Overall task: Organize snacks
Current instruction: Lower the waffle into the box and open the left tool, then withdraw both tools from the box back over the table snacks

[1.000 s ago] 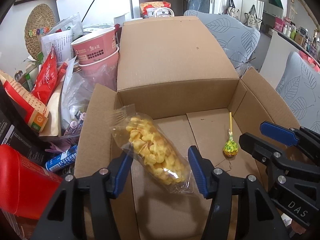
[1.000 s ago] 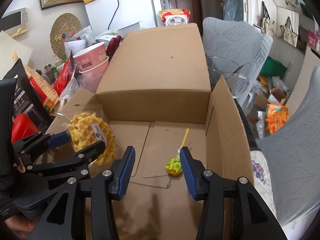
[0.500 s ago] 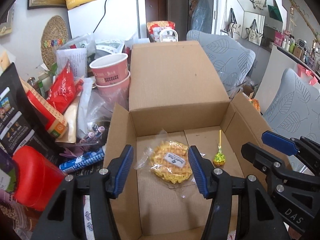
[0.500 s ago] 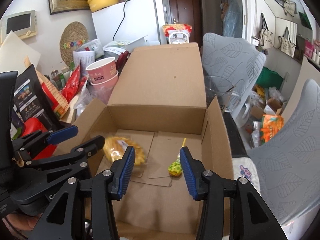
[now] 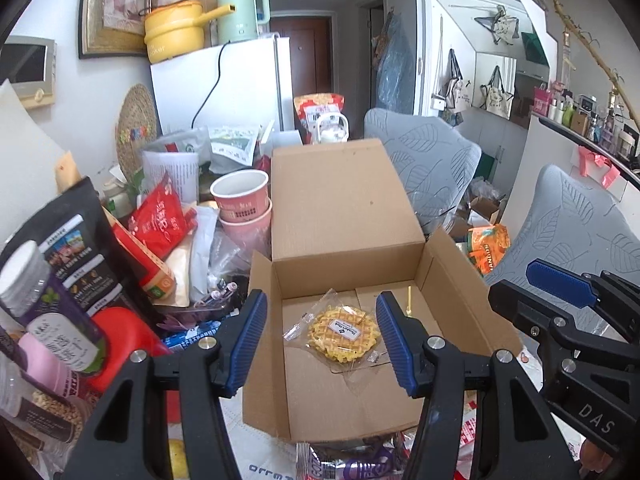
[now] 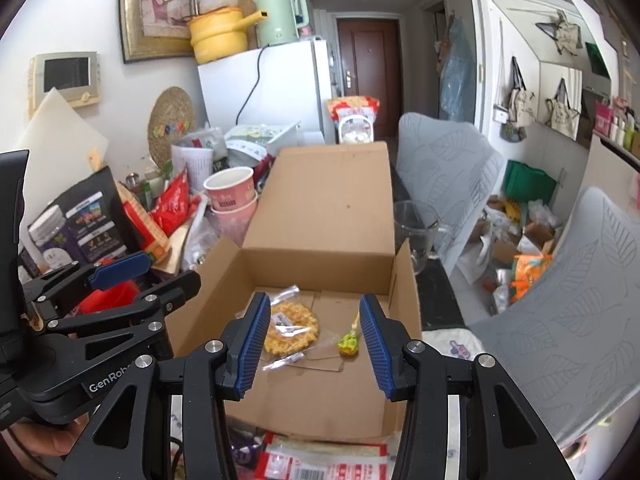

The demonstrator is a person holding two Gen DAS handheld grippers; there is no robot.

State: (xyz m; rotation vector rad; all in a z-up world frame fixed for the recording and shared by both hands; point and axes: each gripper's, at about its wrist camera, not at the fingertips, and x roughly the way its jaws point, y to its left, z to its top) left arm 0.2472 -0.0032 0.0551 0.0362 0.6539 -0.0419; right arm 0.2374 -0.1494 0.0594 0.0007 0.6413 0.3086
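Note:
An open cardboard box stands in front of me. A wrapped yellow waffle lies flat on its floor at the left. A green-wrapped lollipop lies to its right; in the left wrist view only its yellow stick shows. My left gripper is open and empty, raised above the box's near left side. My right gripper is open and empty, raised above the box's near edge.
A pile of snacks sits left of the box: stacked pink cups, red packets, a black pouch, a red container, a purple jar. Packets lie before the box. A glass mug and grey chairs stand at the right.
My left gripper let go of the waffle, which now lies flat in the box. Both grippers have pulled back and up from the box.

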